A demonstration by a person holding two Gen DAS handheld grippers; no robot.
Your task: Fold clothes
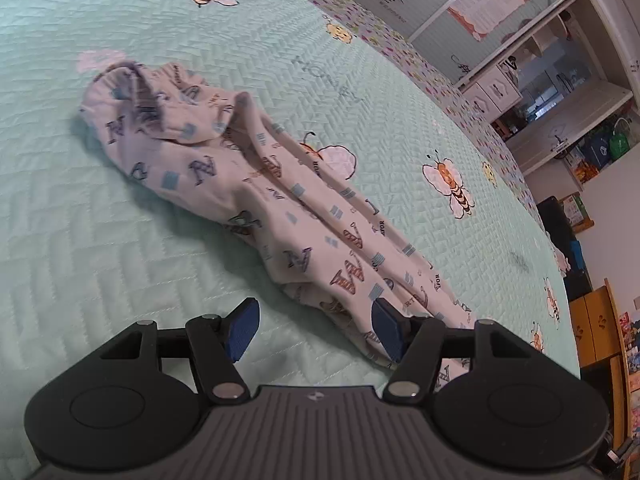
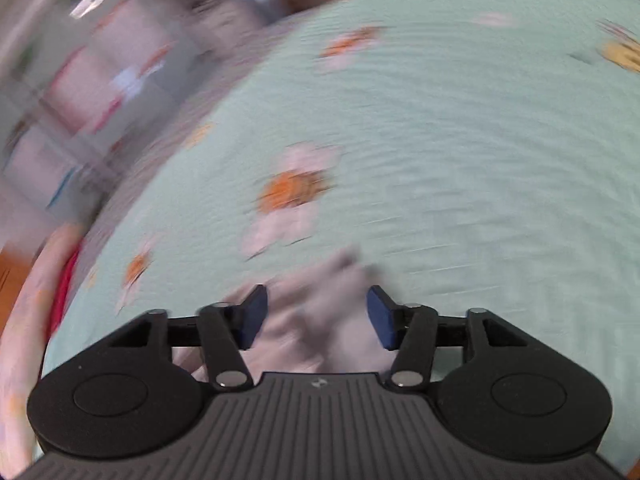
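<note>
Nearest, the left gripper (image 1: pixel 314 330) hangs with jaws apart and pads clear of the pants (image 1: pixel 256 196), whose hem lies between them while the waistband stretches toward the bedspread's (image 1: pixel 100 280) middle, and the right gripper (image 2: pixel 316 316), blurred, straddles pale cloth (image 2: pixel 316 320) half-open, grip unclear.

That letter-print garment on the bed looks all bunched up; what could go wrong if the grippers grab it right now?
1. The letter-print garment lies twisted in overlapping folds, so a pinch may catch several layers and lock the crease in.
2. The left gripper is open, with only its right pad over the hem; it might nip just an edge that slips out.
3. The right gripper view is blurred; cloth between its open pads may be grabbed off-target.
</note>
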